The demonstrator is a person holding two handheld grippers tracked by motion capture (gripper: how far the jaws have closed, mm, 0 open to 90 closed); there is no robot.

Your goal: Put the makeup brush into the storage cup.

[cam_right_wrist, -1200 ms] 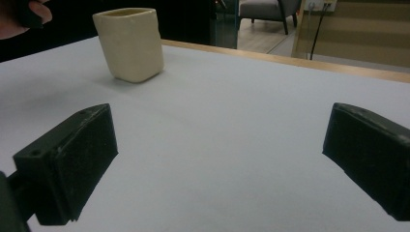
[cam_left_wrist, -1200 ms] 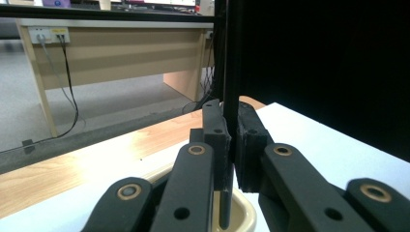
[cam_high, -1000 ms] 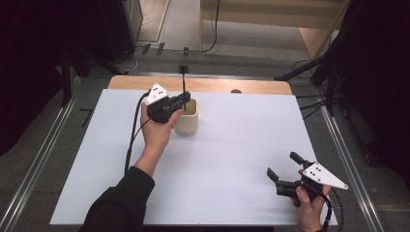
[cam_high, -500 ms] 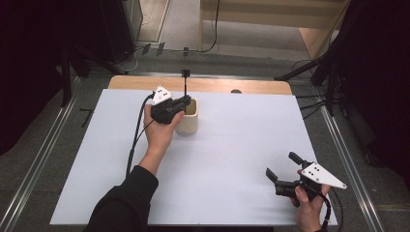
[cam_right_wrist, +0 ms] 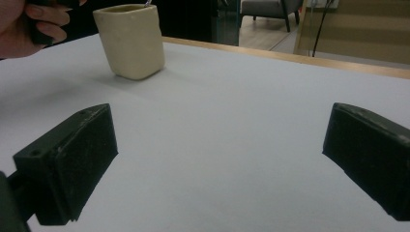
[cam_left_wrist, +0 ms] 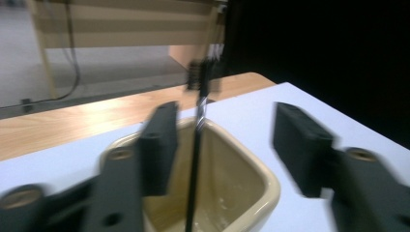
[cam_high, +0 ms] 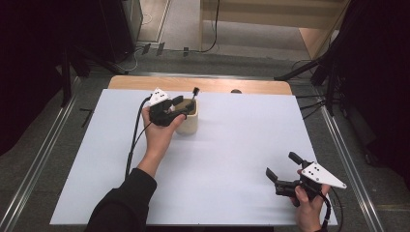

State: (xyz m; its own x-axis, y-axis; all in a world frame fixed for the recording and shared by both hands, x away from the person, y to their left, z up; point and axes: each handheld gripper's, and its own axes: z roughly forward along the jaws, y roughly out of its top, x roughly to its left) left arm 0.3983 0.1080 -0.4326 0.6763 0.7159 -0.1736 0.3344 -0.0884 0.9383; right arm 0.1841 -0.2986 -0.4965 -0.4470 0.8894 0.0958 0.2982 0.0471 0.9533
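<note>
Grey floor [cam_high: 43, 159] with metal rails, wooden bench [cam_high: 270, 12] beyond the table, dark surroundings, cables on floor.

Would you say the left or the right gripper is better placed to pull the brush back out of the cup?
Left: the left gripper hangs open around the brush in the cup; the right gripper is far off.

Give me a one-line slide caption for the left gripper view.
Left gripper, fingers just opened, above the cream cup with the thin black brush standing inside.

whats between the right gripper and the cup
Nothing: bare white table runs from the right gripper to the cream cup, clearest in the right gripper view.
</note>
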